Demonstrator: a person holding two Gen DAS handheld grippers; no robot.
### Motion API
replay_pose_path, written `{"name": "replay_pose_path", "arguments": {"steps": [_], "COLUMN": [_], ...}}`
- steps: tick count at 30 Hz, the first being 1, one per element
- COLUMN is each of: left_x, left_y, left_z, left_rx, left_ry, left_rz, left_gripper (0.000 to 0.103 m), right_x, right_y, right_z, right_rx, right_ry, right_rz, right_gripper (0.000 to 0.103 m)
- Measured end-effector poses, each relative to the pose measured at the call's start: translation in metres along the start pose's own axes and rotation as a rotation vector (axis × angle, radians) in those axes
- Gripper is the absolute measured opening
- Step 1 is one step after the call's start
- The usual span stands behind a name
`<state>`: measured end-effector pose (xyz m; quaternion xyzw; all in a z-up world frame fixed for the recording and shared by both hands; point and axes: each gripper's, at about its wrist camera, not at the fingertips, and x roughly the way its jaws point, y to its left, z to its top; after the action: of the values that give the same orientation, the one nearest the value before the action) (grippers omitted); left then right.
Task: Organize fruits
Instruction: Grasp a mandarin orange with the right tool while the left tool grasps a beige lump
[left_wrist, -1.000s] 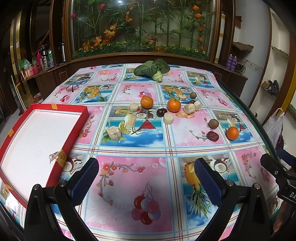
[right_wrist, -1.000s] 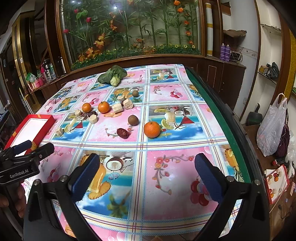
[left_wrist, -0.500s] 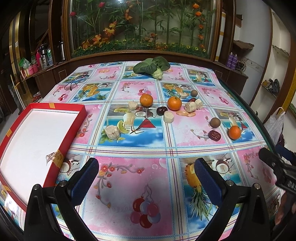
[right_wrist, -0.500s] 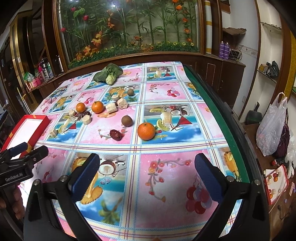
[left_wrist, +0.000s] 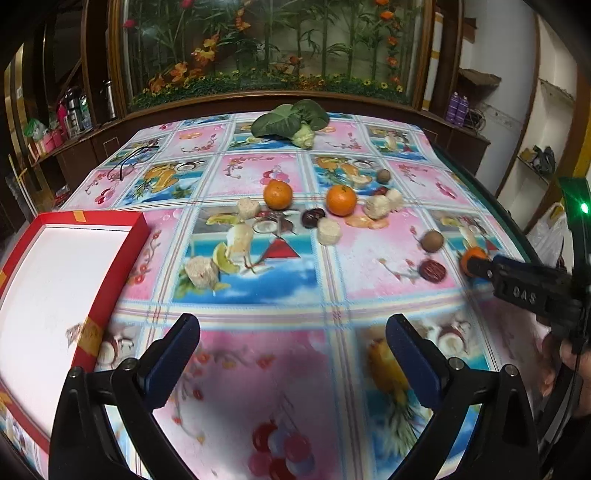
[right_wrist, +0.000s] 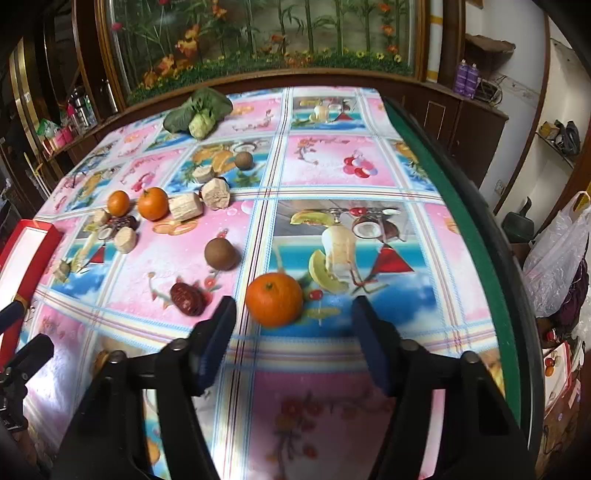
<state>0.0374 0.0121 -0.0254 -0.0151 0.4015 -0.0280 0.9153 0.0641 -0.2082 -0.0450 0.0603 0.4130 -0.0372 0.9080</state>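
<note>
My right gripper (right_wrist: 293, 314) is open, its jaws just short of an orange (right_wrist: 274, 299) on the patterned tablecloth; the left wrist view shows its tip against that orange (left_wrist: 474, 254). A red date (right_wrist: 187, 298) and a brown round fruit (right_wrist: 220, 253) lie to its left. Two more oranges (left_wrist: 277, 194) (left_wrist: 341, 199), a dark date (left_wrist: 313, 217) and several pale root chunks (left_wrist: 328, 231) lie mid-table. My left gripper (left_wrist: 291, 350) is open and empty over the near table. A red-rimmed white tray (left_wrist: 129, 243) sits at the left.
A leafy green vegetable (left_wrist: 291, 123) lies at the table's far end, below a wooden ledge with artificial plants. The table's green right edge (right_wrist: 461, 206) drops off to a floor with a plastic bag (right_wrist: 557, 254). Another brown fruit (left_wrist: 383, 175) lies far right.
My right gripper has moved forward and down to the nearest orange, its jaws narrower than before. The left gripper has shifted slightly forward, still open.
</note>
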Motion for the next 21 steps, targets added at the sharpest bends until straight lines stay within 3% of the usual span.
{"name": "replay_pose_path", "arguments": {"steps": [2, 6, 11, 16, 21], "left_x": [0.007, 0.028, 0.048, 0.059, 0.062], "left_y": [0.008, 0.022, 0.038, 0.036, 0.042], "left_z": [0.008, 0.027, 0.035, 0.045, 0.048], "left_rx": [-0.021, -0.04, -0.078, -0.07, -0.065], "left_ry": [0.001, 0.023, 0.053, 0.044, 0.026], "left_rz": [0.01, 0.032, 0.035, 0.057, 0.082], "left_gripper": [0.094, 0.082, 0.075, 0.074, 0.06], "right_x": [0.001, 0.003, 0.003, 0.004, 0.004], "right_y": [0.002, 0.005, 0.001, -0.002, -0.003], "right_z": [0.0, -0.001, -0.002, -0.001, -0.001], "right_rx": [-0.008, -0.023, -0.016, -0.014, -0.008], "right_ry": [-0.008, -0.034, -0.047, -0.052, -0.052], "right_rz": [0.002, -0.015, 0.013, 0.03, 0.039], "right_gripper": [0.034, 0.034, 0.034, 0.034, 0.034]}}
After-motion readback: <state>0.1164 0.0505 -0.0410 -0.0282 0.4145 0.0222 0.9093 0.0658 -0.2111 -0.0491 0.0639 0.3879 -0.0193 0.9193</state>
